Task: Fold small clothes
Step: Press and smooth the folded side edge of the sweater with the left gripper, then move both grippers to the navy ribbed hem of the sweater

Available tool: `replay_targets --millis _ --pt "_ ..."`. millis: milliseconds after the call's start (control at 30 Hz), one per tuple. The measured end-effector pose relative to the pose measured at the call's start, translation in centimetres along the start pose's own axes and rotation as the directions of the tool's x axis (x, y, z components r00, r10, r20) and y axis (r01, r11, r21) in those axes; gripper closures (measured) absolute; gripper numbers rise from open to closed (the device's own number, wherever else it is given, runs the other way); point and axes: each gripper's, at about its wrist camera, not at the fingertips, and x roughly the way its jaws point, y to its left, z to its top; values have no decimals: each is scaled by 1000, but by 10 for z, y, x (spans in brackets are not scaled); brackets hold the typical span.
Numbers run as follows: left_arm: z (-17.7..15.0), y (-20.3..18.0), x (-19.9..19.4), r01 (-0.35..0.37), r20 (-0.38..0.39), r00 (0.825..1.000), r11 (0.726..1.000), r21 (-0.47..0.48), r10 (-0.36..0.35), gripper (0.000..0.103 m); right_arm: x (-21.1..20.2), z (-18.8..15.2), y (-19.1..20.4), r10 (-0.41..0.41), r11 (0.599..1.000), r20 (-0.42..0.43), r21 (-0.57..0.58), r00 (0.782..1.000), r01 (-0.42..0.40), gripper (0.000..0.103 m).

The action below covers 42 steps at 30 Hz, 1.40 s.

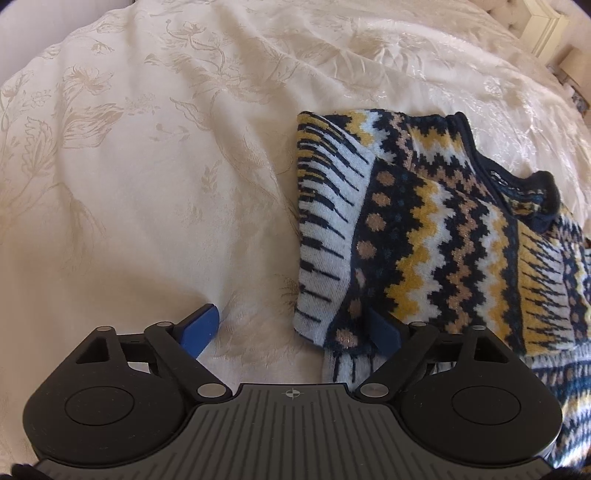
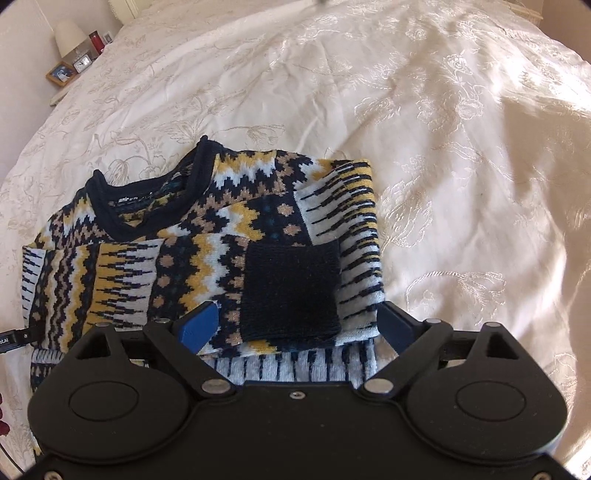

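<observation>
Through my left wrist camera, my left gripper is spread wide and holds nothing; its right blue finger is tucked under the folded edge of the navy, mustard and white zigzag-knit jumper lying on the cream floral bedspread.

Through my right camera, my right gripper also gapes, straddling the jumper's navy ribbed cuff, gripping nothing.

Home bedroom, cream floral bedspread, bedside table with lamp, clock
</observation>
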Motion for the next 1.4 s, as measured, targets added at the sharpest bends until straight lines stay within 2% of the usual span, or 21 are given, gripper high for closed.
replay_targets --millis 167,467,600,767,1100,1233,1300,1400 --pt "-20 3 -14 6 -9 1000 999 34 -6 16 -9 -20 9 0 1000 -10 1 1000 0 3" --pt "-67 13 -29 45 -65 997 998 39 -42 15 -19 -67 30 -10 1000 -57 19 998 11 3" --pt "-82 12 -28 68 -88 994 995 70 -62 8 -21 -91 40 -17 999 -80 31 997 20 3" --pt "-88 7 -23 67 -100 994 990 126 -54 1 -30 -120 51 -30 997 -86 75 996 36 3" --pt "-87 -2 -18 28 -92 996 989 145 -14 0 -62 -167 44 -72 985 -73 154 995 82 3" --pt "-86 -6 -19 28 -107 994 990 139 -13 2 -71 -179 33 -68 986 -79 147 995 79 2" --pt "-90 -2 -28 42 -99 995 991 124 -30 11 -73 -185 26 -59 987 -84 142 995 70 1" --pt "-105 5 -43 55 -88 995 994 97 -46 18 -76 -192 16 -39 991 -86 126 996 49 1"
